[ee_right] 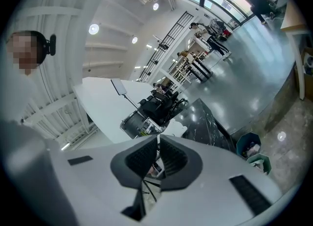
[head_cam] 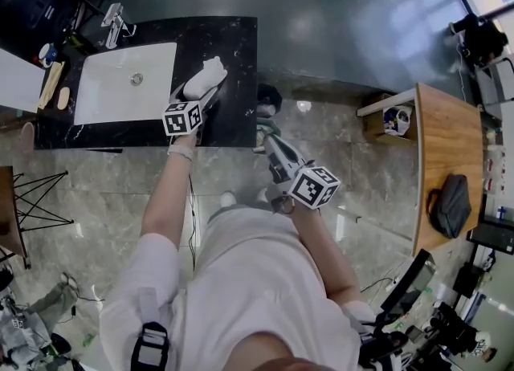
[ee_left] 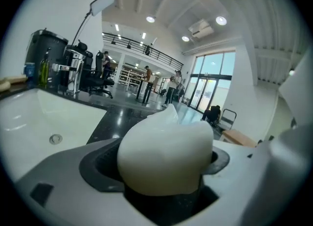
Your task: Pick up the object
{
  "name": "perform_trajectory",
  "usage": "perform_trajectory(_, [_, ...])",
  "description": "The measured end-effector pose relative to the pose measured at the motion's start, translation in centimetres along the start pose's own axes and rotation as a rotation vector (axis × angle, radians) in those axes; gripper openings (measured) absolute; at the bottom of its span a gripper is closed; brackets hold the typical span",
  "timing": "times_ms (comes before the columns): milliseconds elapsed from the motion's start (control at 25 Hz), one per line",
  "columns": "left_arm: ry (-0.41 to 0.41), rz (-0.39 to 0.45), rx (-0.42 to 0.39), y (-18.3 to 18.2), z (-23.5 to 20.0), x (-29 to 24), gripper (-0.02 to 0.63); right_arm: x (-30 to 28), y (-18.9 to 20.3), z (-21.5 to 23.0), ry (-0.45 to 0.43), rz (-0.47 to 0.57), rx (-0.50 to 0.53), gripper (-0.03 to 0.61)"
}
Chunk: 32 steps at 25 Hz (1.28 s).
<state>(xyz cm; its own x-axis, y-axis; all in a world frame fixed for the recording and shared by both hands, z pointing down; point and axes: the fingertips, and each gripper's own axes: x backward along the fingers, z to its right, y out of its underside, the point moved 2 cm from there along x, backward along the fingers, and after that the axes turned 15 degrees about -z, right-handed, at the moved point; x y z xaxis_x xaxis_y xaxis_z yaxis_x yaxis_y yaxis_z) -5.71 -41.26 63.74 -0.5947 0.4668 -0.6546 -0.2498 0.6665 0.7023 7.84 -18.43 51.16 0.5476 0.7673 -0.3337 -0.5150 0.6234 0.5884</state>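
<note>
A white, rounded lump of an object (head_cam: pixel 207 76) lies on the black marble countertop (head_cam: pixel 234 44), just right of the sink. My left gripper (head_cam: pixel 202 92) reaches over the counter edge and has it between its jaws. In the left gripper view the object (ee_left: pixel 166 144) fills the gap, and both dark pads (ee_left: pixel 100 169) press on its sides, so the left gripper (ee_left: pixel 161 166) is shut on it. I cannot tell whether it is off the counter. My right gripper (head_cam: pixel 265 138) hangs over the floor near the counter's right end. The right gripper (ee_right: pixel 157 159) is shut and holds nothing.
A white sink basin (head_cam: pixel 124 84) with a chrome faucet (head_cam: pixel 116 22) takes up the counter's left part. A dark bin (head_cam: pixel 269 98) stands on the floor by the counter's corner. A wooden desk (head_cam: pixel 446 152) with a black bag (head_cam: pixel 451 205) is at the right.
</note>
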Motion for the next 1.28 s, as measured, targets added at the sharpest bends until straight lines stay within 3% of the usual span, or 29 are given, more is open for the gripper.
perform_trajectory(120, [0.04,0.043,0.068,0.8,0.4,1.6,0.434,0.4,0.1,0.3,-0.003,-0.001,-0.007,0.02])
perform_trajectory(520, [0.108,0.19,0.129,2.3,4.5,11.7,0.434,-0.3,1.2,-1.5,-0.094,-0.049,0.01,0.02])
perform_trajectory(920, [0.242,0.377,0.351,5.3,6.3,22.3,0.434,-2.3,2.5,-4.3,-0.207,-0.097,0.019,0.02])
perform_trajectory(1280, [0.292,0.464,0.445,7.0,8.1,29.0,0.434,-4.2,3.5,-8.0,-0.299,-0.131,0.04,0.02])
